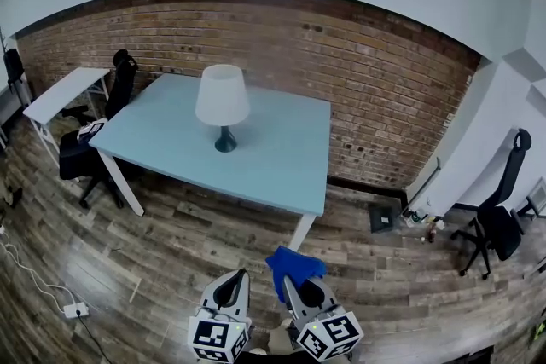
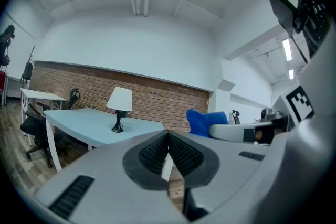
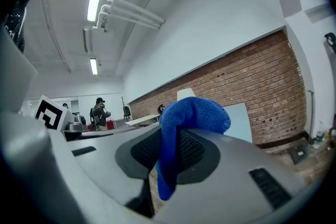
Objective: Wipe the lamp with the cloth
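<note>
Lamp: upright mid-table on the light blue table, far from both grippers.
Cloth: blue, clamped in the right gripper, draped over its tips.
Left gripper: jaws together, empty.
Markers: black-and-white squares.

one lamp, one blue cloth. two grippers at lower centre: left gripper, right gripper. two counters: light blue counter, white counter. three black chairs, two left, one right.

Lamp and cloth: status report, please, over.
Right hand-held gripper shut on cloth. Left hand-held gripper shut, empty. Lamp upright on table, far off, untouched. No obstacle seen.
</note>
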{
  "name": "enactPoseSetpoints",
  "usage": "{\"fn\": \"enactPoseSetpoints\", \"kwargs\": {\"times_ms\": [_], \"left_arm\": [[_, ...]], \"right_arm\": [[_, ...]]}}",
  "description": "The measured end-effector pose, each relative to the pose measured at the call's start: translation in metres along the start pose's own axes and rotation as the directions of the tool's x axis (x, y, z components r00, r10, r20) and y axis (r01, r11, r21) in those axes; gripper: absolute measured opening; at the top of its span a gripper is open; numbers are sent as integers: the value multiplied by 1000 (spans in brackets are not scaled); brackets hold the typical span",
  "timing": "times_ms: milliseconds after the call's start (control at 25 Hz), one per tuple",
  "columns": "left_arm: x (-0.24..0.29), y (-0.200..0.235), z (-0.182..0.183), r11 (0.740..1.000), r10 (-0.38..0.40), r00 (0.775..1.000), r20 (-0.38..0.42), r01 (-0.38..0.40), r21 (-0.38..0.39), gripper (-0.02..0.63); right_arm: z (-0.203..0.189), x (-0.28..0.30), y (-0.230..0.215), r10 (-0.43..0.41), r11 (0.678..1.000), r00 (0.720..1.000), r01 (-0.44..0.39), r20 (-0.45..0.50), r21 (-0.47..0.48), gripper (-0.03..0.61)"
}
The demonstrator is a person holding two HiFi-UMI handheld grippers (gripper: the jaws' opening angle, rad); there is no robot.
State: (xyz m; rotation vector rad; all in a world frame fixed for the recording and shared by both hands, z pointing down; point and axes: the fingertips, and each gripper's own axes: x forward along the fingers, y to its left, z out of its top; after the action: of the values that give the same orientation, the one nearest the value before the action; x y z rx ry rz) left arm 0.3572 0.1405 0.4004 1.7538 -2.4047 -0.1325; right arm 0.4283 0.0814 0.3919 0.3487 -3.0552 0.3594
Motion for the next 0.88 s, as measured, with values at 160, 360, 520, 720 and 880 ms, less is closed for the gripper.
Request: {"fn": "enactPoseSetpoints", "kwargs": {"times_ms": [160,360,520,720,880], "left_arm": [[18,19,1,1000,30,1000,0,-30,-7,8],[49,52,-1,997,83,997,-8,-83,-7,8],[84,76,4,996,90,996,-20,-91,-19,9],[142,106,16,995,94,995,-28,-95,-14,8],[188,136,29,996,87,996,-28,-86,23,9]], "right_arm": [[2,29,-5,42,999,999,-42,8,6,60],[5,78,-18,100,995,995,-100,22,20,60],[18,122,-31,136,990,990,-137,43,16,61],[37,180,-59,170,985,983,-171,71,-2,60],[50,235,-82,176,984,981,-175,86,-13,61]]}}
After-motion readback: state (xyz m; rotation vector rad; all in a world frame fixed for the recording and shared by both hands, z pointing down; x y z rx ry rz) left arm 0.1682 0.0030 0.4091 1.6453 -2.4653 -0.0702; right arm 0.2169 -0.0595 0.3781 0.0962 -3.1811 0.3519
